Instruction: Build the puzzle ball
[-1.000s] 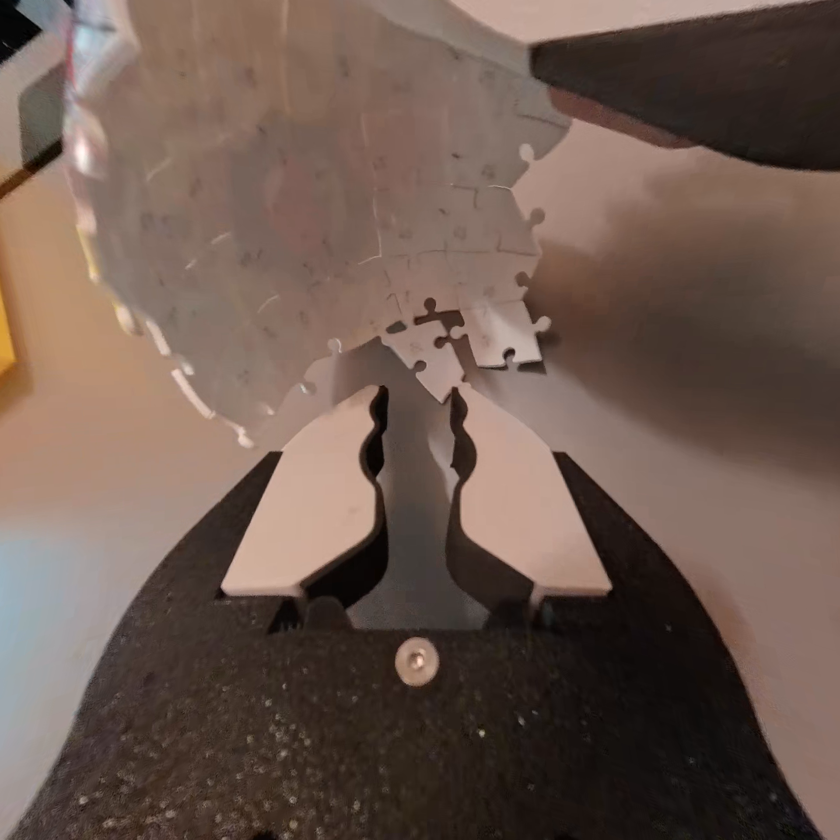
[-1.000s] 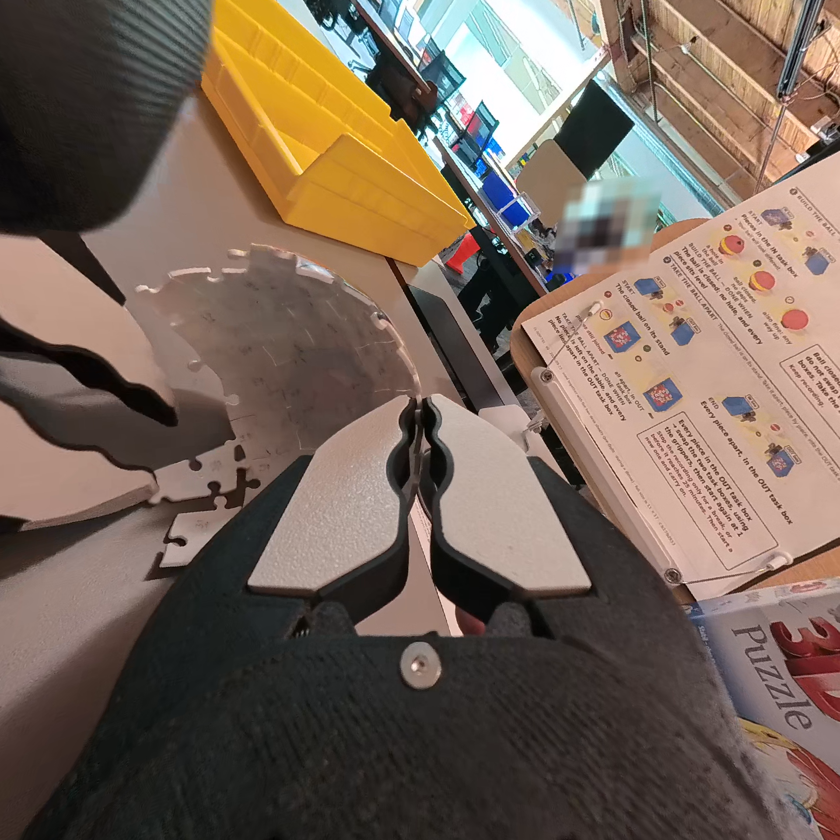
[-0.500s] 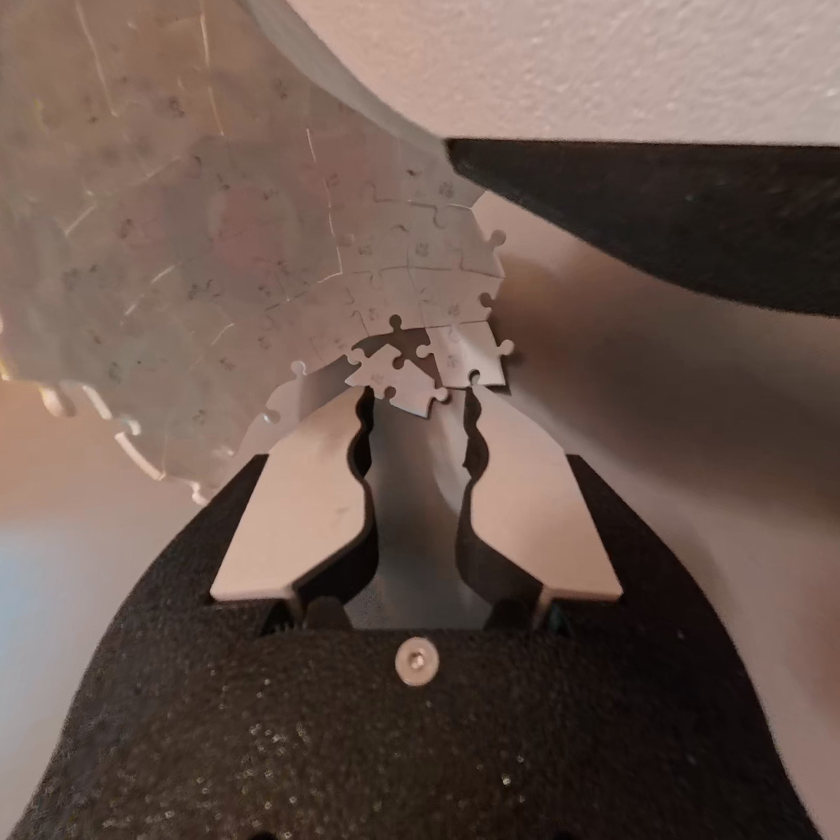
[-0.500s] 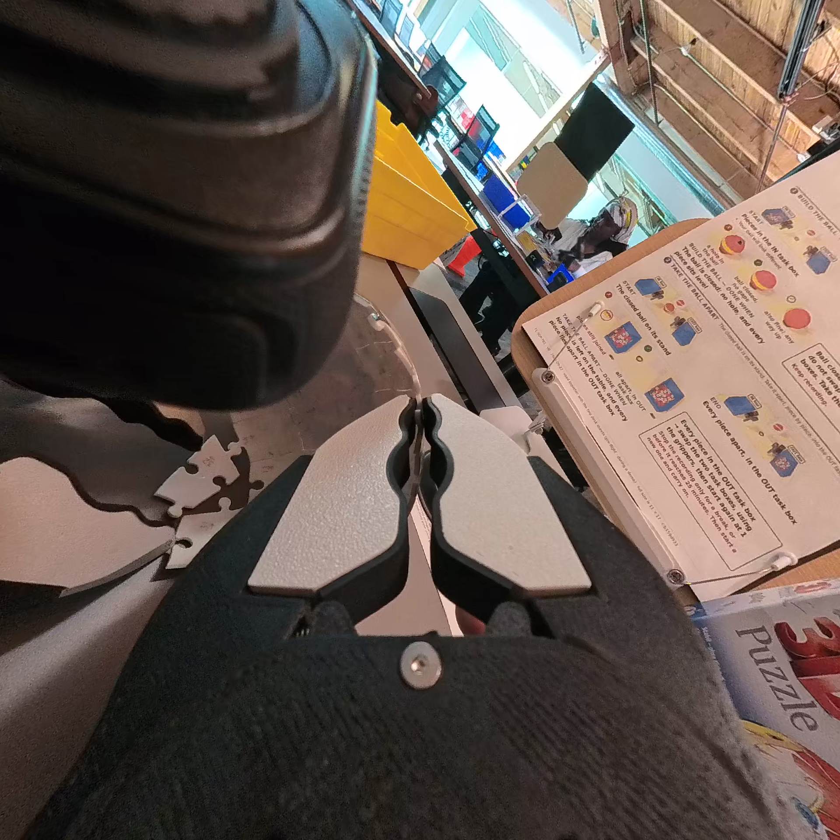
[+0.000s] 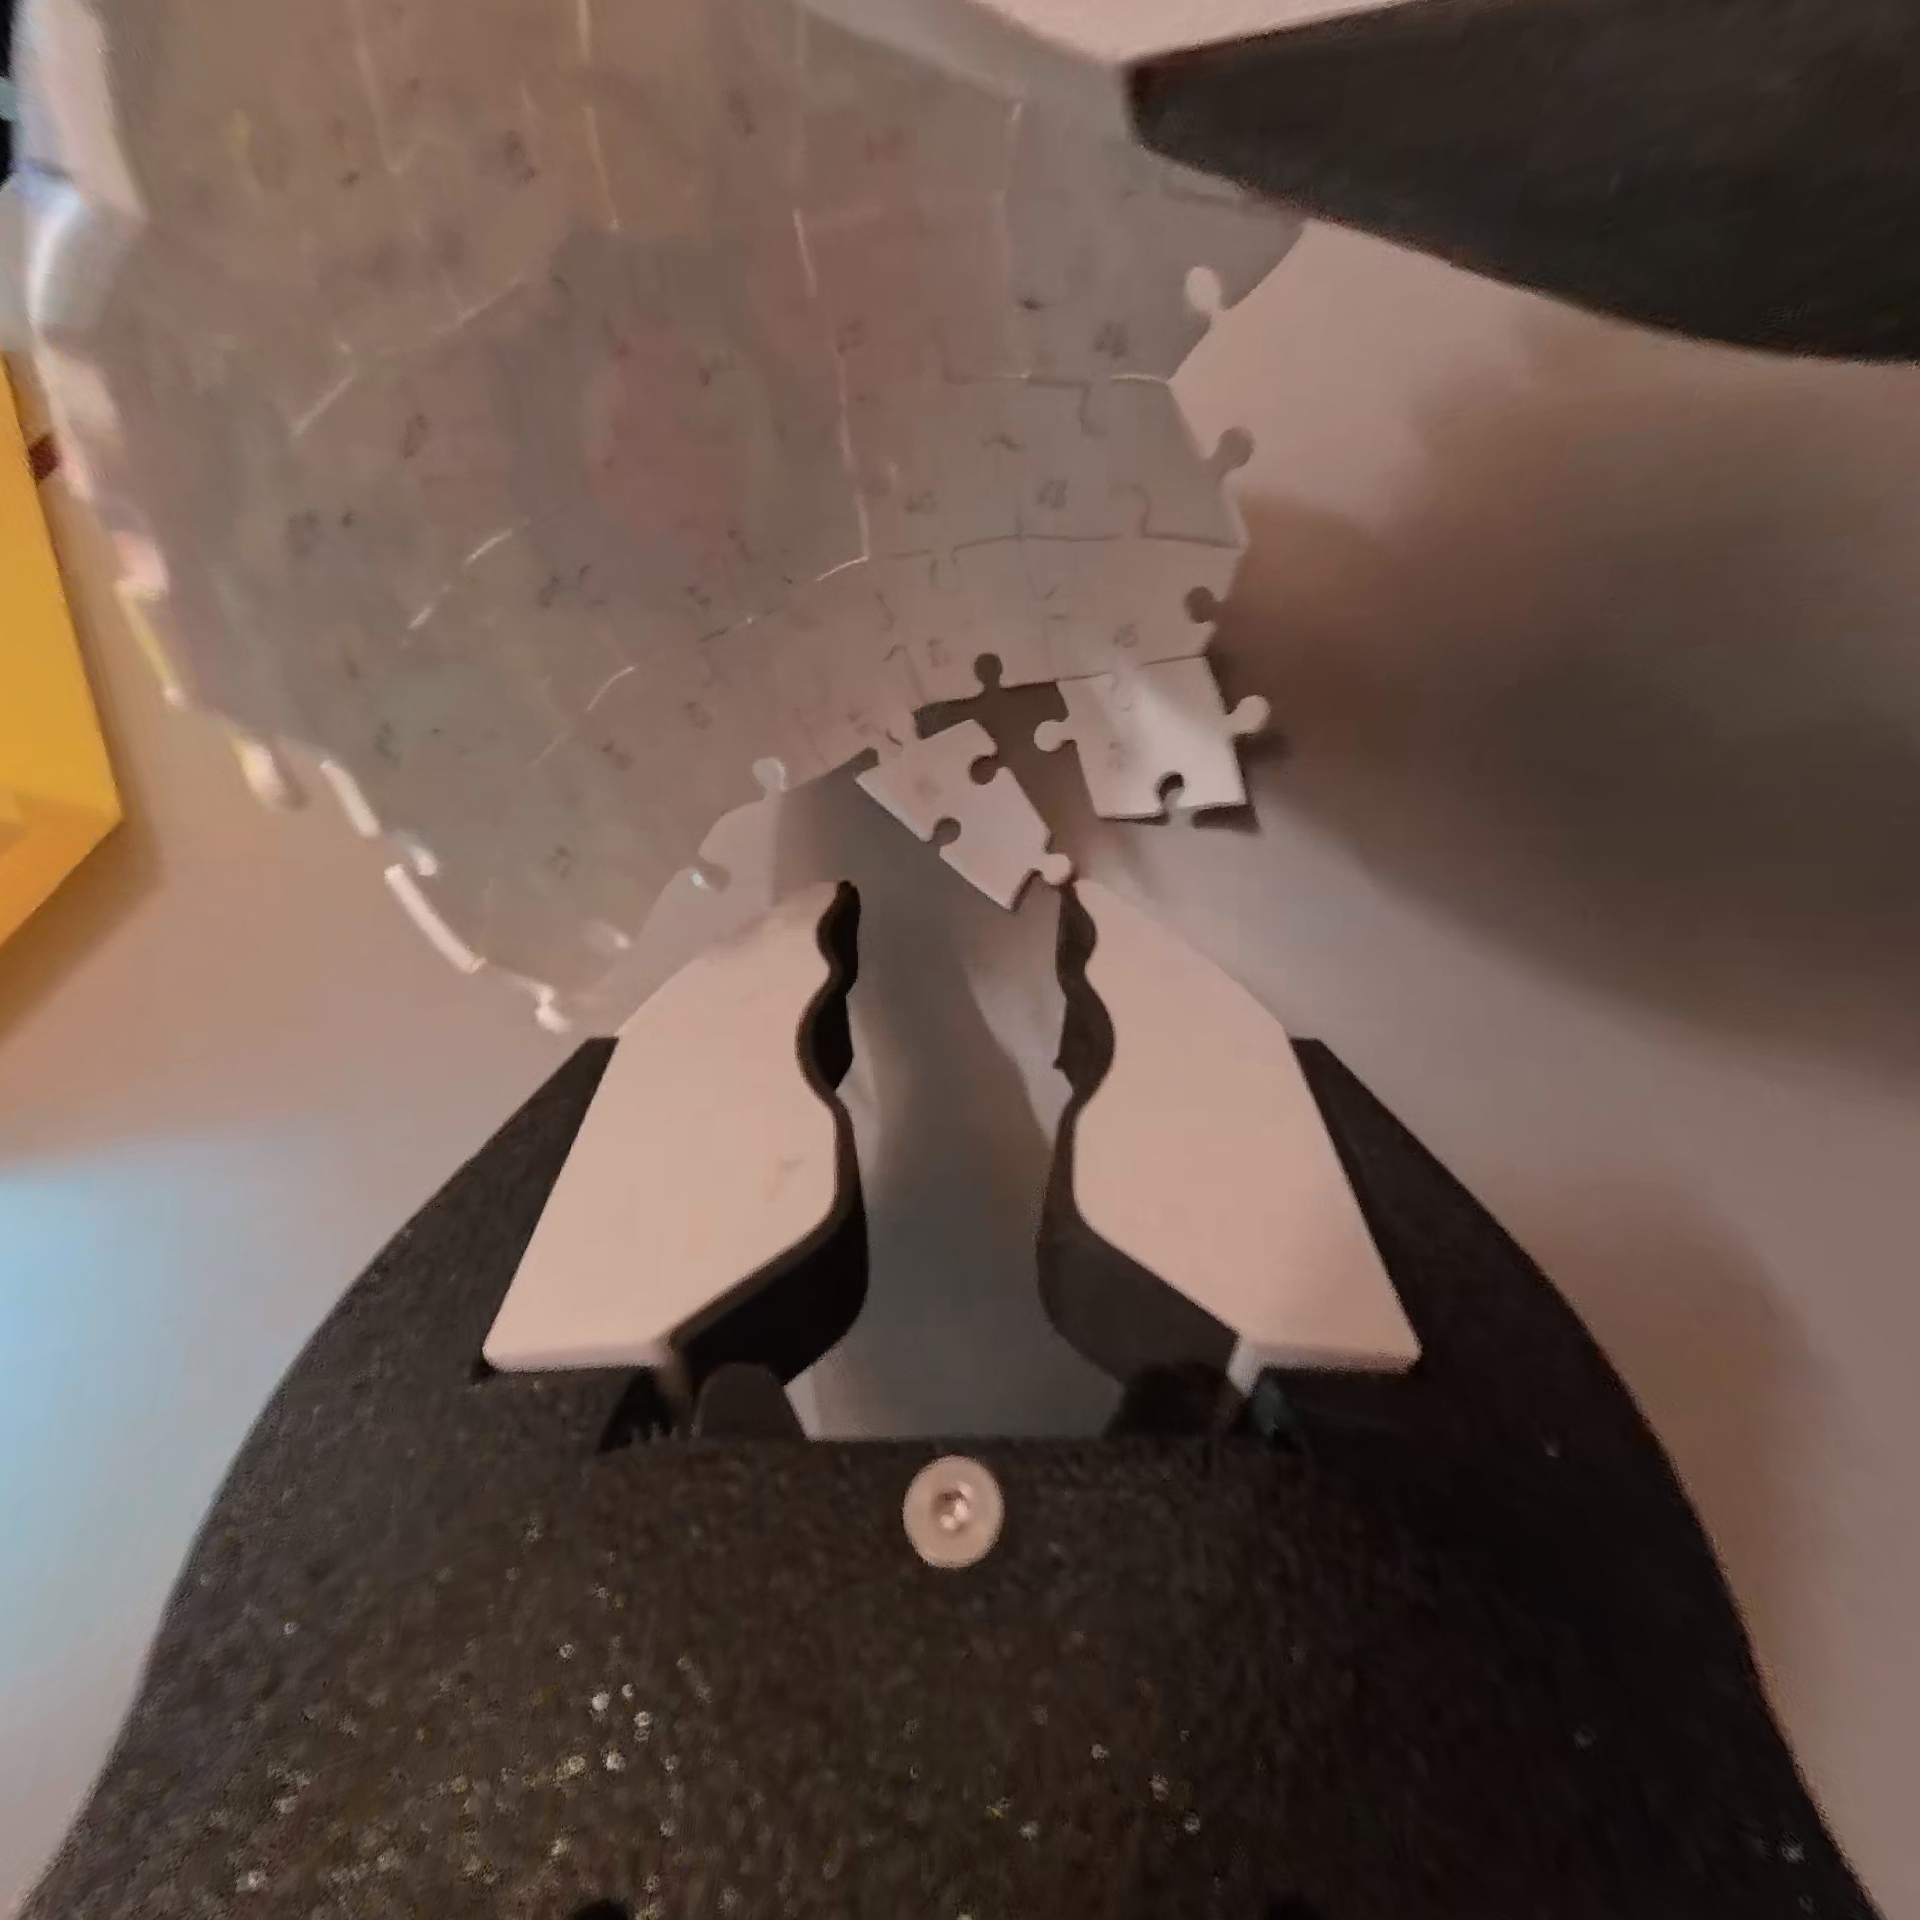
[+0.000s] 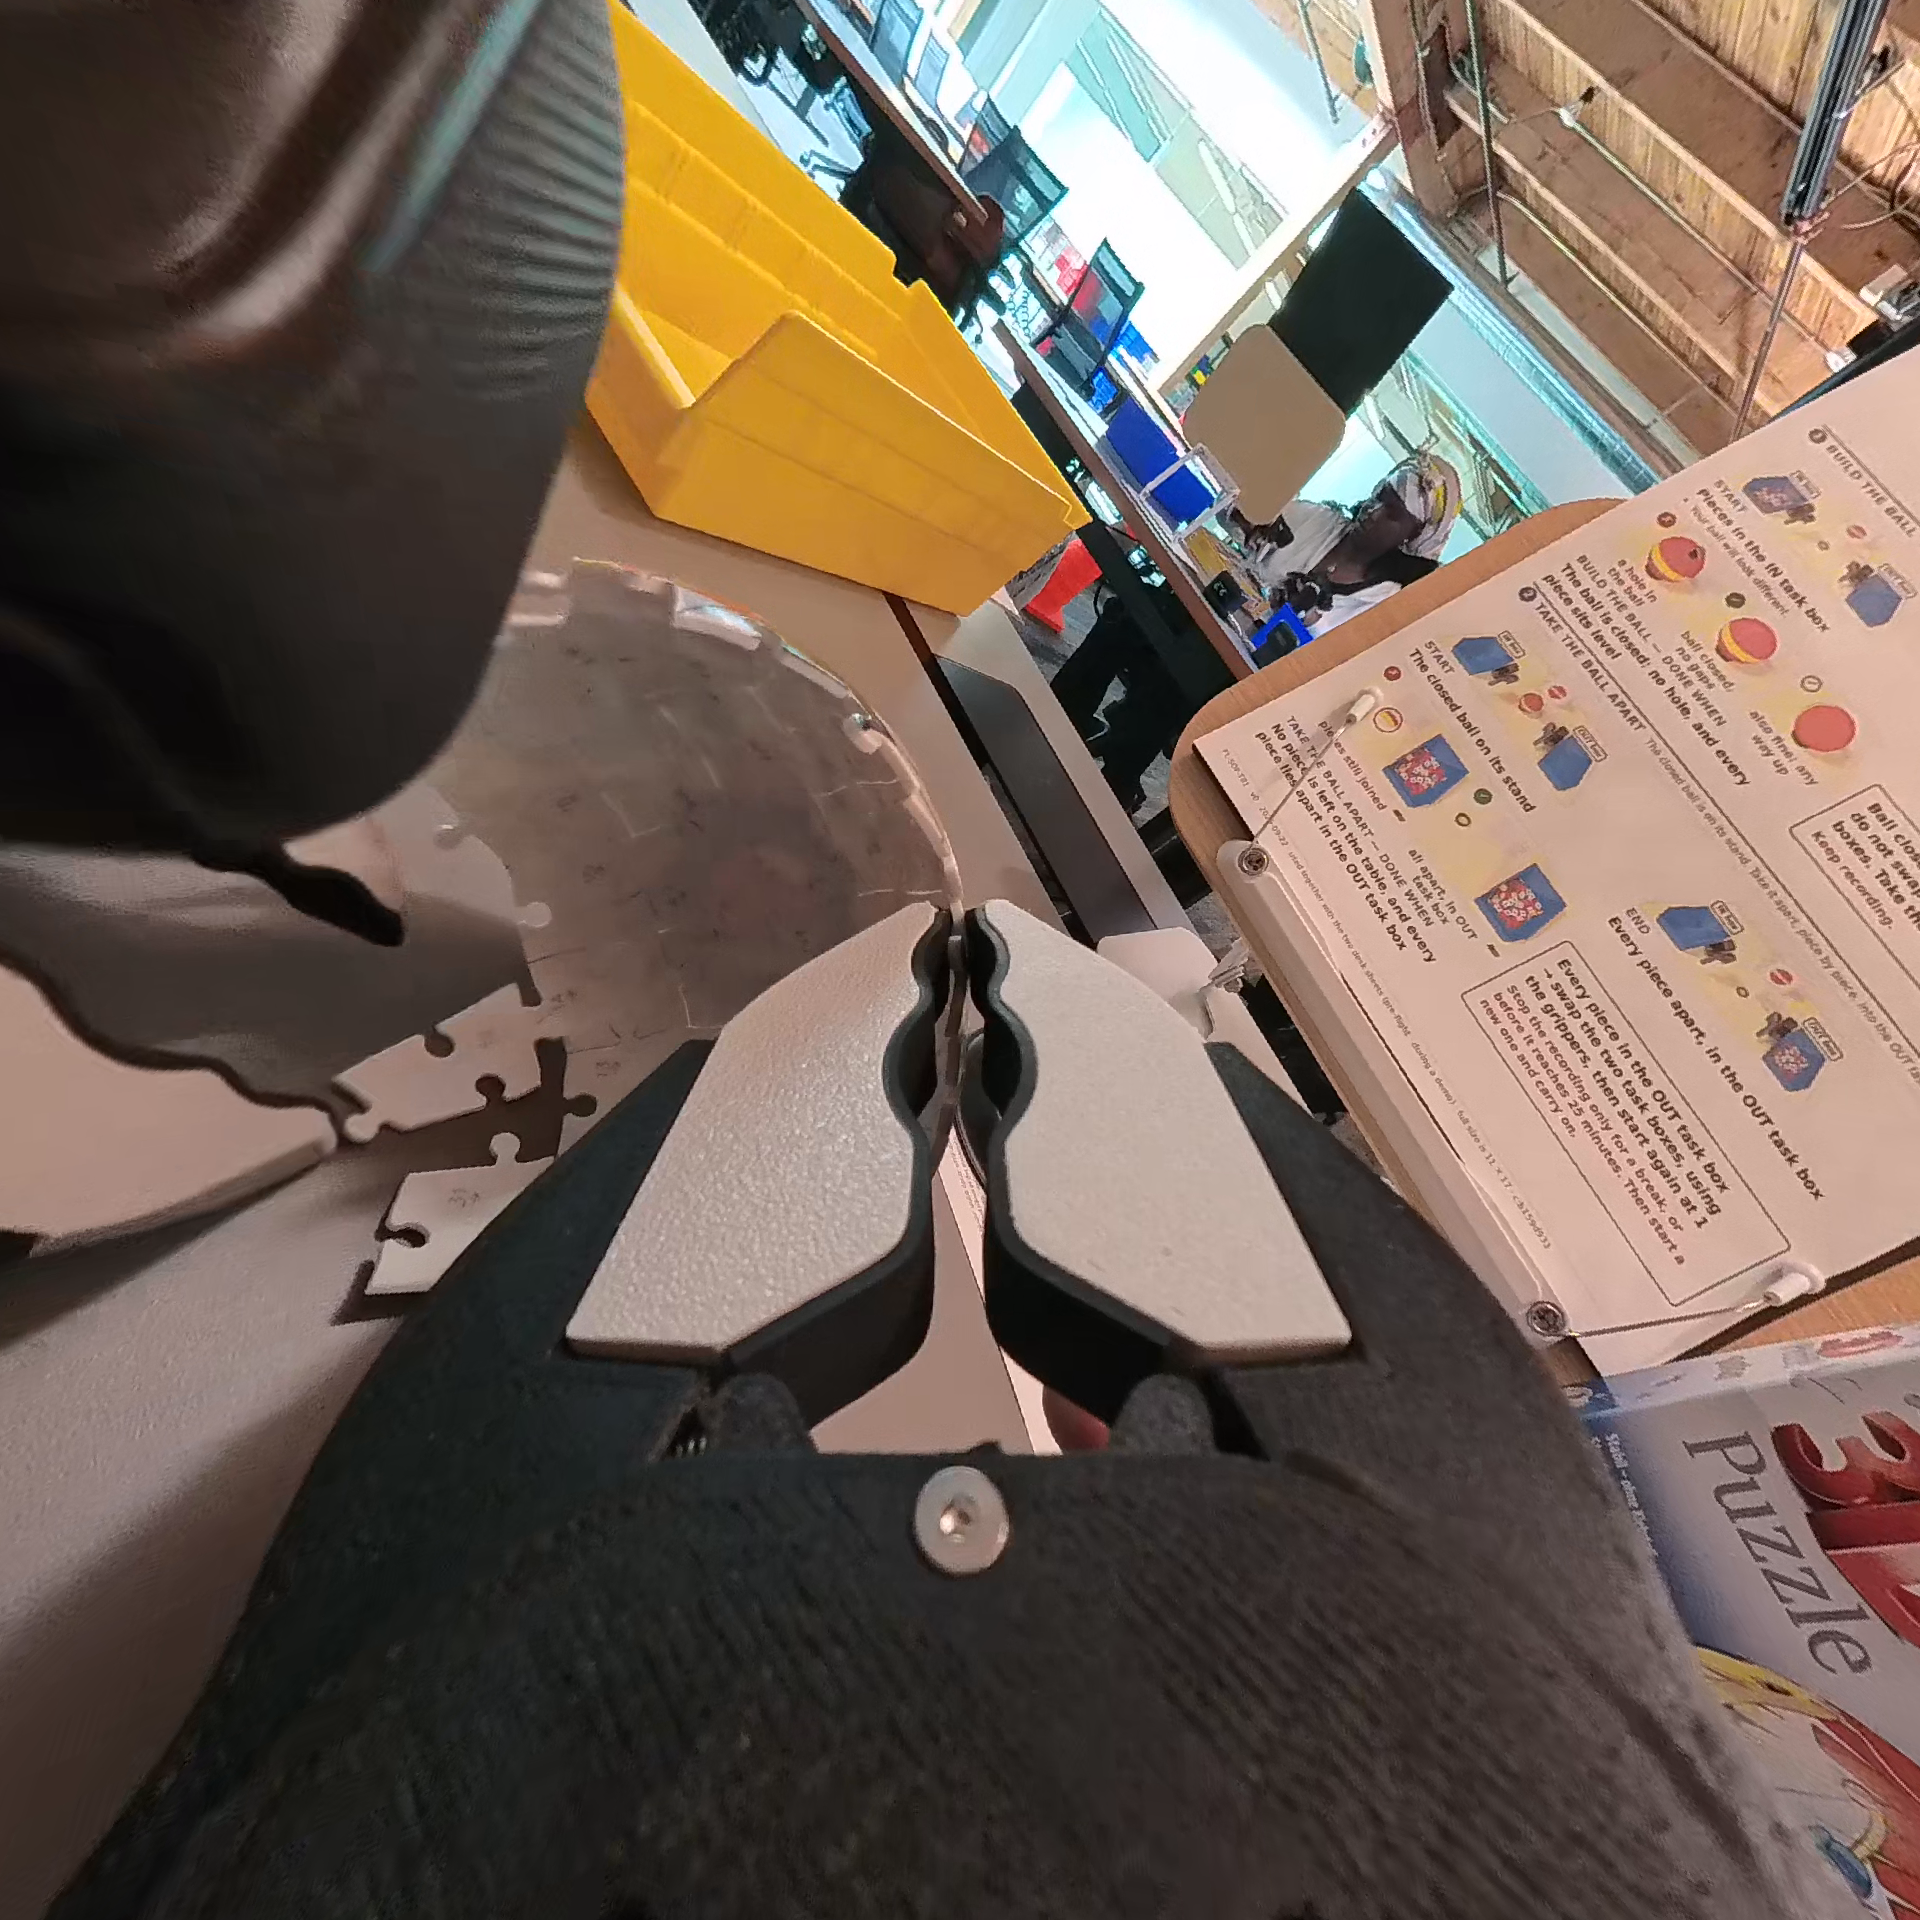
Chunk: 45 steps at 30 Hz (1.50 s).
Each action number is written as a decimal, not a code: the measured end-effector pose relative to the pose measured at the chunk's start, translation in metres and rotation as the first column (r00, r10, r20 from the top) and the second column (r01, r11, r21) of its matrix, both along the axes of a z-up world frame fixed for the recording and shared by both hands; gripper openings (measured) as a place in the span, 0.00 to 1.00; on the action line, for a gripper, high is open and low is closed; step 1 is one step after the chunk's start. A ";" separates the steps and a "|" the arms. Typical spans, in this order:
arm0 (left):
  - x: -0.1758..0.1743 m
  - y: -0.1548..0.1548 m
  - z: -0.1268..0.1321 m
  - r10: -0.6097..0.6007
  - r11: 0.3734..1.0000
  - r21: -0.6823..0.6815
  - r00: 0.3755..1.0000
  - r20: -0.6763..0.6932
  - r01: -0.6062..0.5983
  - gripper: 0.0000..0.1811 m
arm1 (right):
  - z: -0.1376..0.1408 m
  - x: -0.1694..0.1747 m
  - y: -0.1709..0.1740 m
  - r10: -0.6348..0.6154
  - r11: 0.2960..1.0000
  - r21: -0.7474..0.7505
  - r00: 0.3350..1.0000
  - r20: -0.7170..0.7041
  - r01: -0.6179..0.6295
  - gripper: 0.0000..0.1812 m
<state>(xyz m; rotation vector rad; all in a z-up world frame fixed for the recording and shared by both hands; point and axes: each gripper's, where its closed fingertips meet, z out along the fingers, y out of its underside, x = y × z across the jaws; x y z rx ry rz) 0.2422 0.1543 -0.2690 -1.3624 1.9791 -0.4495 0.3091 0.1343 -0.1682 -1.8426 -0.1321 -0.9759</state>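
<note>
1. Across the upper left of the left wrist view, the partly built puzzle ball [image 5: 623, 468], a curved white shell of joined pieces with its inner face to the camera, fills the frame above the pale desk [image 5: 1558, 935].
2. At the shell's lower edge, a loose puzzle piece [image 5: 987, 821] sits tilted just ahead of the left gripper [image 5: 956, 904], whose fingers stand apart with nothing between them.
3. Beside it, a second piece [image 5: 1164, 748] hangs at the shell's lower right corner, with a gap between the two.
4. At the upper right of that view, a dark, blurred part of the right gripper [image 5: 1558, 156] reaches to the shell's rim.
5. Centre frame in the right wrist view, the right gripper [image 6: 958, 935] is clamped shut on the thin rim of the puzzle ball [image 6: 675, 810].
6. To the upper left there, the left gripper [image 6: 260, 416] looms dark and out of focus.
7. Behind the shell, a yellow bin [image 6: 810, 416] rests on the desk [image 6: 156, 1455].
8. At right, an instruction sheet [image 6: 1610, 883] leans on a board, with a puzzle box [image 6: 1787, 1558] below it.
</note>
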 end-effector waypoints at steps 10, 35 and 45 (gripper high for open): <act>0.007 -0.009 0.000 0.008 1.000 -0.025 1.000 -0.022 -0.009 0.20 | -0.001 0.001 0.000 -0.004 1.000 0.002 1.000 -0.007 0.004 0.02; 0.000 0.000 -0.006 0.175 0.953 -0.240 0.982 -0.070 -0.187 0.25 | -0.001 0.001 0.000 -0.004 1.000 0.001 1.000 -0.007 0.004 0.02; 0.006 0.000 -0.008 0.208 0.916 -0.332 0.974 -0.087 -0.225 0.09 | 0.000 0.001 -0.001 -0.002 1.000 0.004 1.000 -0.009 0.002 0.02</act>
